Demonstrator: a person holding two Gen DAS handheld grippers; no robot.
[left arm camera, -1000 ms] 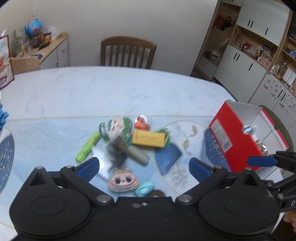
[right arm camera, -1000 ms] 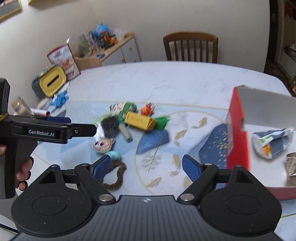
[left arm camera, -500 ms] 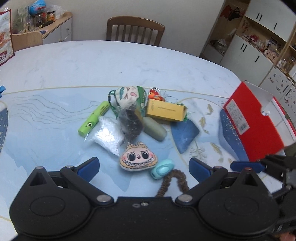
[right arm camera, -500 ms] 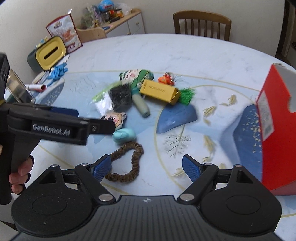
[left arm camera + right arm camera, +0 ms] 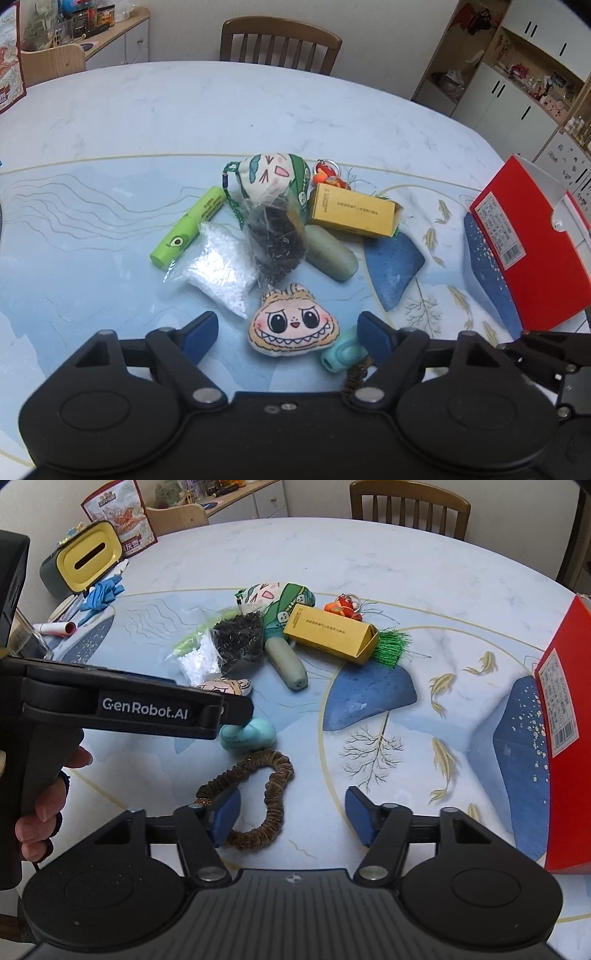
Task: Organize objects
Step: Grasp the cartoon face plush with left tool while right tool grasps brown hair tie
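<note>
A pale patterned desk (image 5: 110,122) carries a toy pile around the yellow box (image 5: 352,214). Only the right view shows the whole brown scrunchie (image 5: 258,797), nearer than that box. The red box (image 5: 532,251) stands to its right, contents hidden. Left tool (image 5: 288,332) gapes over a plush face (image 5: 293,325); right tool (image 5: 291,819) is spread, empty.

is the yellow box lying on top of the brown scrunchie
No, the yellow box lies up in the pile, well apart from the brown scrunchie on the table.

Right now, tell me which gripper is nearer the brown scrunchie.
Right. The right gripper hangs open right over the brown scrunchie, one pad beside its loop. The left gripper brackets the plush face, further away from the scrunchie.
</note>
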